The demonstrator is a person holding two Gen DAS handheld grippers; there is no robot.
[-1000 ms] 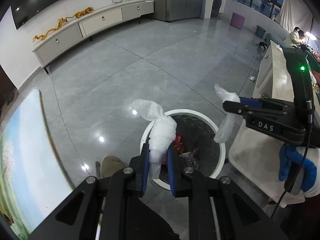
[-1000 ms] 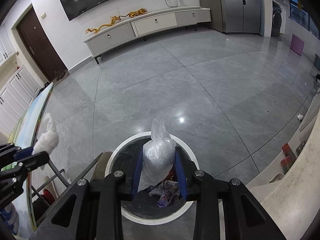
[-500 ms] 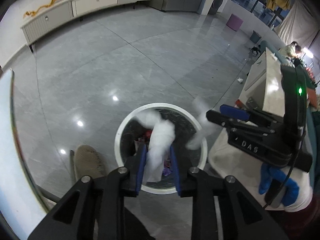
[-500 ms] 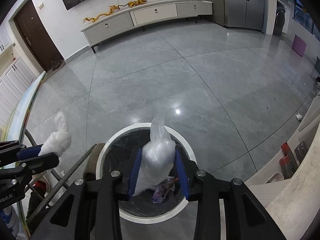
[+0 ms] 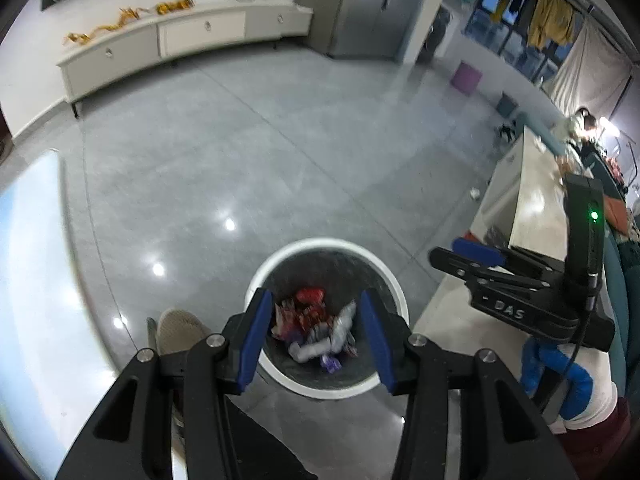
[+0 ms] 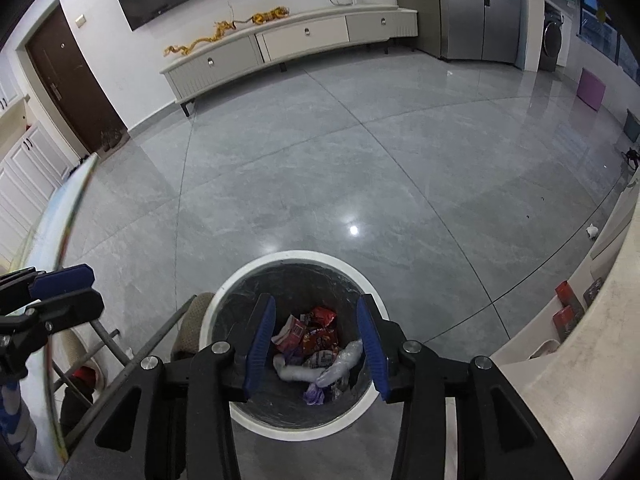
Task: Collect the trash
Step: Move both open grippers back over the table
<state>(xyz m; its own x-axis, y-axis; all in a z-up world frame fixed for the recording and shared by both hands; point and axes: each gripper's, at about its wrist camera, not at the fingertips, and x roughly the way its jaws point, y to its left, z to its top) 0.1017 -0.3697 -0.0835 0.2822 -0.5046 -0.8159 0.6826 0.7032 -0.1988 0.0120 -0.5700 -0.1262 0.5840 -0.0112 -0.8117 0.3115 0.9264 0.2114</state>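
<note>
While both hover over the white bin (image 5: 394,284) on the floor, the left gripper (image 5: 316,336) and right gripper (image 6: 316,344) gape wide and empty above the trash (image 6: 316,344) inside.

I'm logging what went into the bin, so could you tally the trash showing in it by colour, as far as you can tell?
White crumpled tissue: 1
Clear plastic wad: 1
Red snack wrappers: at least 2, overlapping
Purple scrap: 1
Total: at least 5 pieces in the bin; deeper ones are hidden.
</note>
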